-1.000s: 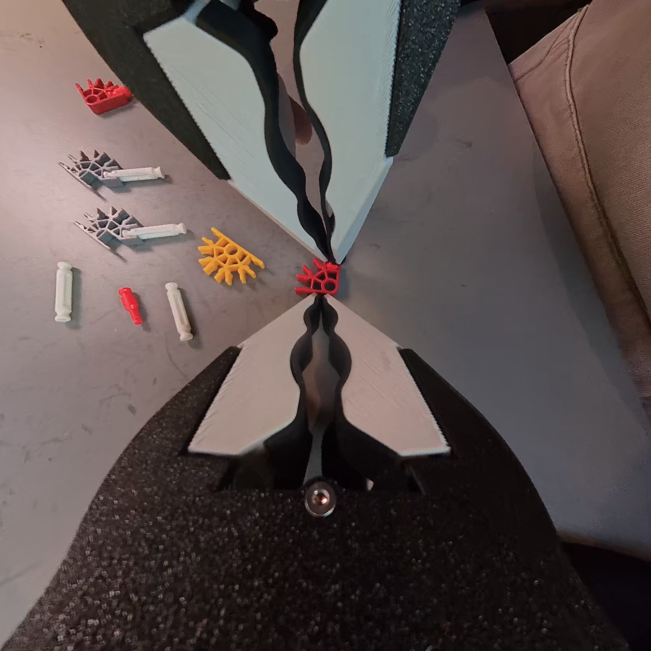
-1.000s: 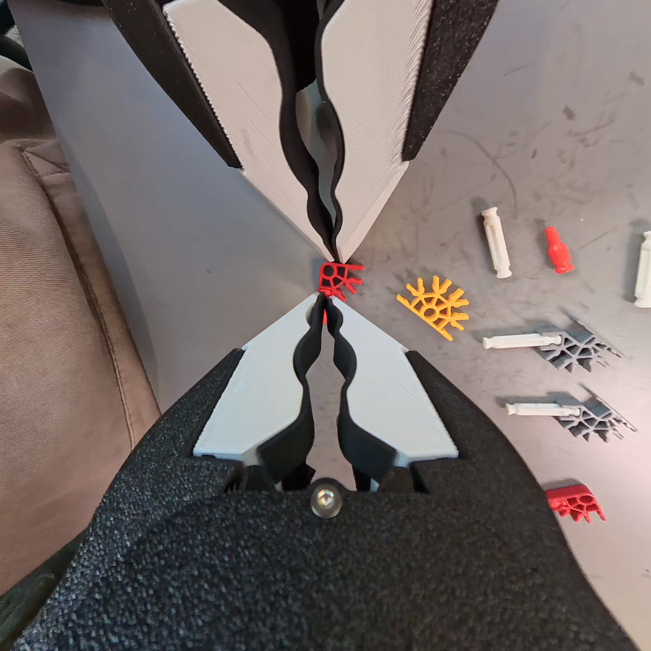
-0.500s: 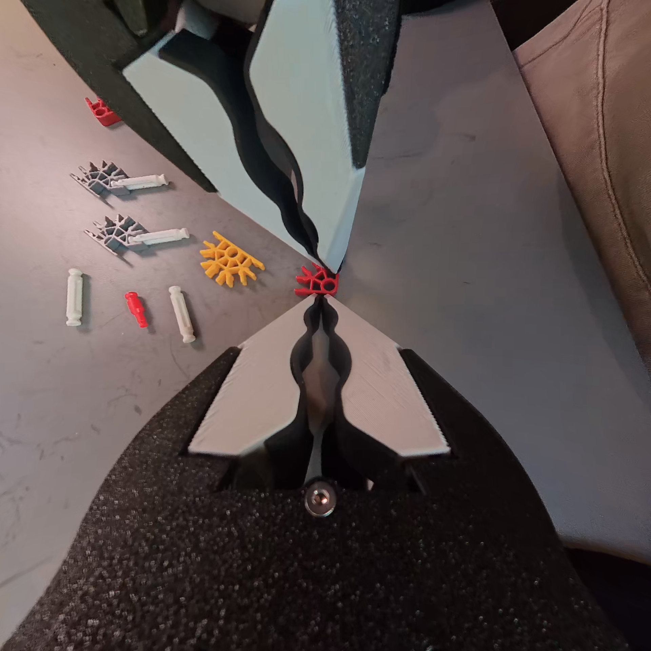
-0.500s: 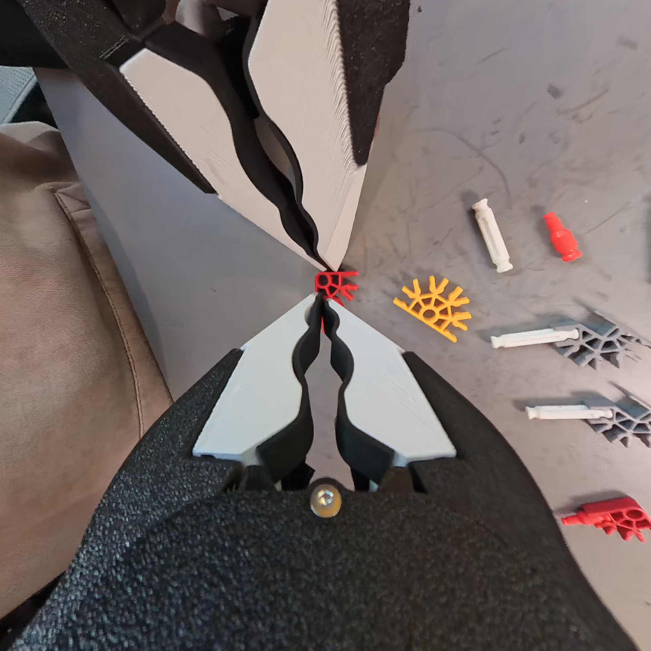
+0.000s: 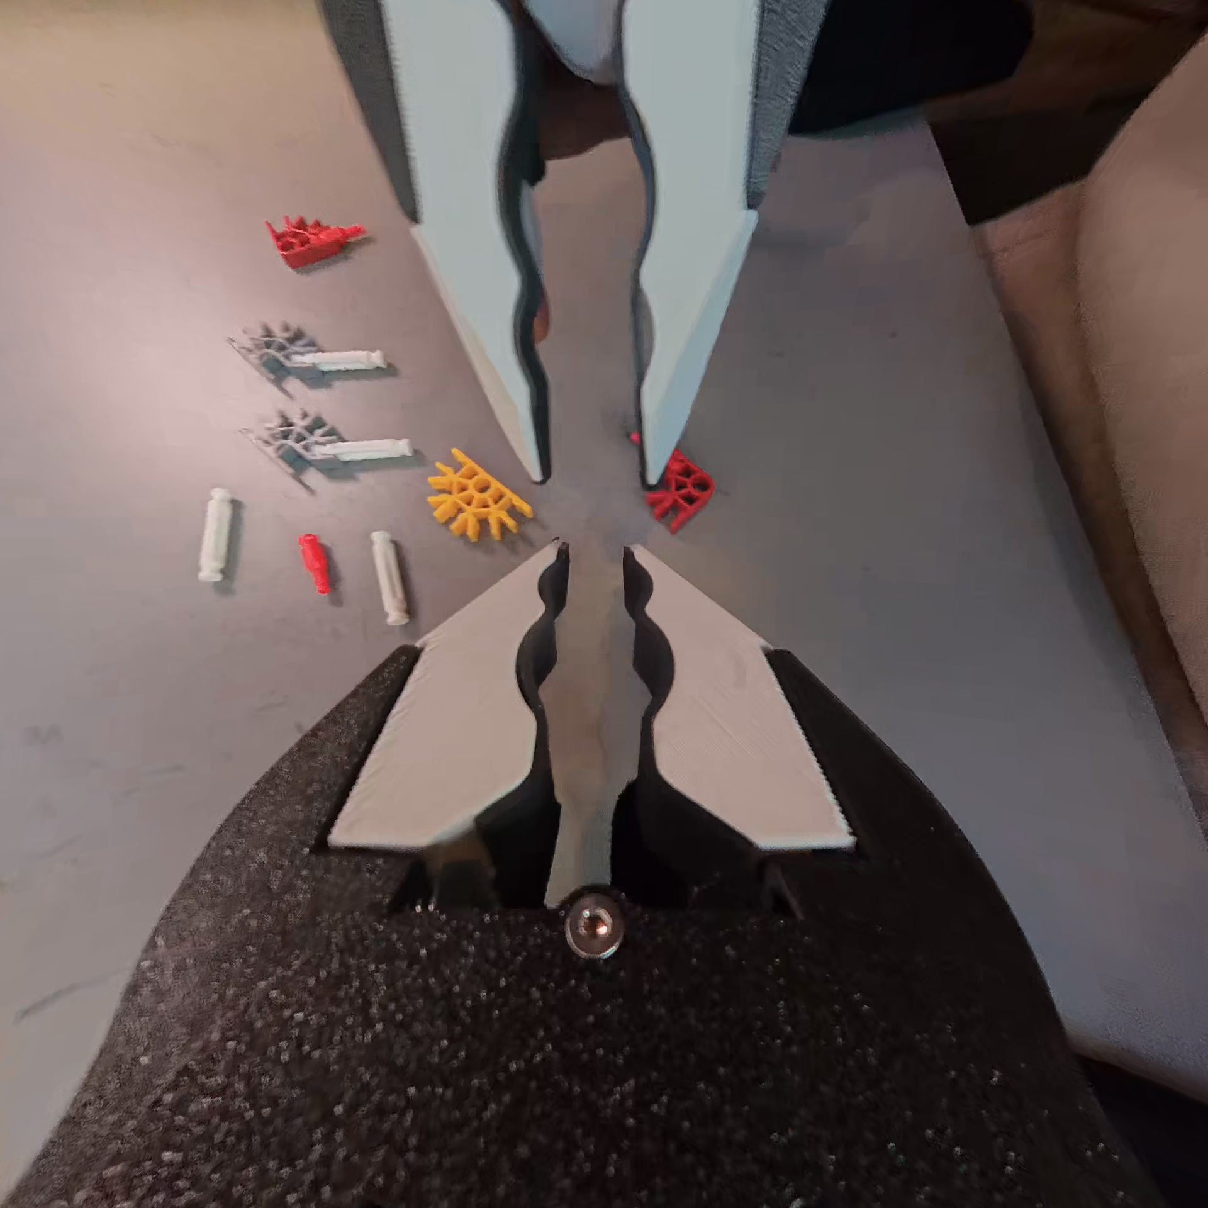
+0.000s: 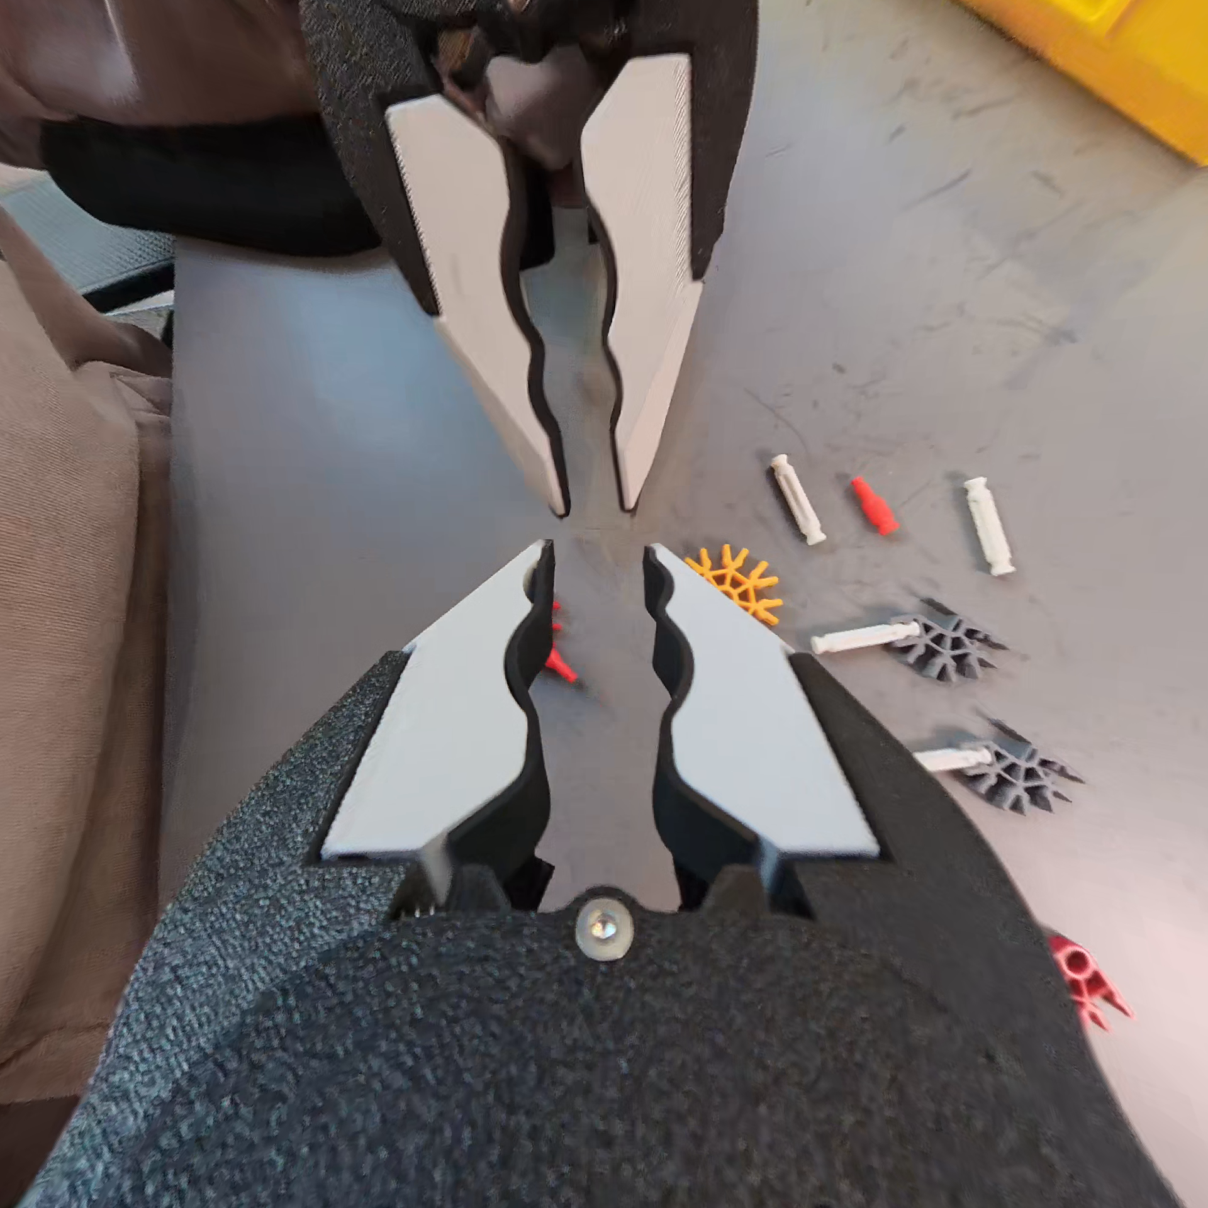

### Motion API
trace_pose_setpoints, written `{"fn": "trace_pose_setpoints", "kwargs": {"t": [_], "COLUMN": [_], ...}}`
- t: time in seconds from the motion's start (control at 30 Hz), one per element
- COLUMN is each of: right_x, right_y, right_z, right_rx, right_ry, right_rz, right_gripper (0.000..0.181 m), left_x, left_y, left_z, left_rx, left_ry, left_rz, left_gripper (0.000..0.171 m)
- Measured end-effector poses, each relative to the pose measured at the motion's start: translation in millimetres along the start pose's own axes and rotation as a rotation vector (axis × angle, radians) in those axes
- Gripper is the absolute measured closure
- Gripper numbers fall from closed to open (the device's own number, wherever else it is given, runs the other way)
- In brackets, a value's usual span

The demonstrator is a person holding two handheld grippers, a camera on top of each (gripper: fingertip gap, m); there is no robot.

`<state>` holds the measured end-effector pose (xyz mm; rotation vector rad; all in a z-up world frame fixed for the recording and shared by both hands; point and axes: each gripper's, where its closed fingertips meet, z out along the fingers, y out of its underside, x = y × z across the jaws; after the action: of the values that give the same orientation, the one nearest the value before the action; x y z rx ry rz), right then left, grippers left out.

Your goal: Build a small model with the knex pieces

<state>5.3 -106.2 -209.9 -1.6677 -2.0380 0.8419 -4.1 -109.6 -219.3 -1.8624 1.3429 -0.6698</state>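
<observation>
A red connector (image 5: 683,490) with a short red rod in it lies on the grey table (image 5: 850,523). It is beside one fingertip of my right gripper (image 5: 593,484), which is open and empty. In the right wrist view the red connector (image 6: 559,660) is mostly hidden behind that gripper's left finger. My left gripper (image 5: 593,549) is open and empty, tip to tip with the right one and a small gap apart. It also shows at the top of the right wrist view (image 6: 595,508). A yellow connector (image 5: 477,497) lies just left of both tips.
Two grey connectors with white rods (image 5: 301,435) (image 5: 287,346), two loose white rods (image 5: 214,535) (image 5: 390,577), a small red rod (image 5: 315,563) and another red connector (image 5: 310,238) lie at the left. A yellow box (image 6: 1111,59) stands far off. A person's beige clothing (image 5: 1111,457) borders the table edge. My left and right fingertips are right by each other. Between my right fingertips and the yellow connector (image 5: 477,497) there is roughly 4 cm.
Both grippers have opened and let go of the red connector, which now lies on the table. The two grippers have drawn slightly apart.
</observation>
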Motion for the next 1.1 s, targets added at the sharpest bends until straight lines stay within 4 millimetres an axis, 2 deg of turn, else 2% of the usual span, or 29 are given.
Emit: {"fn": "trace_pose_setpoints", "kwargs": {"t": [0.07,0.2,0.37,0.5,0.6,0.7,0.83,1.1], "right_x": [5,19,16,24,39,43,50,61], "right_y": [3,15,24,19,18,23,27,24], "right_z": [-8,-18,-23,-19,-14,-11,-10,-11], "right_rx": [0.050,0.104,0.098,0.125,0.140,0.141,0.137,0.153], "right_ry": [0.056,0.096,0.015,0.006,0.050,0.055,0.092,0.181], "right_rz": [-0.043,-0.054,-0.154,-0.211,-0.210,-0.191,-0.171,-0.163], "right_gripper": [0.151,0.139,0.140,0.142,0.142,0.141,0.139,0.139], "left_x": [-26,-68,-93,-101,-104,-103,-103,-102], "left_y": [-1,9,3,8,10,17,17,20], "left_z": [-8,-14,-6,8,8,10,10,6], "left_rx": [0.027,0.022,0.014,-0.055,-0.076,-0.134,-0.164,-0.101], "left_ry": [-0.117,-0.297,-0.380,-0.391,-0.397,-0.388,-0.403,-0.432], "left_rz": [-0.050,-0.179,-0.264,-0.280,-0.297,-0.286,-0.269,-0.261], "left_gripper": [0.155,0.155,0.155,0.155,0.162,0.171,0.171,0.169]}}
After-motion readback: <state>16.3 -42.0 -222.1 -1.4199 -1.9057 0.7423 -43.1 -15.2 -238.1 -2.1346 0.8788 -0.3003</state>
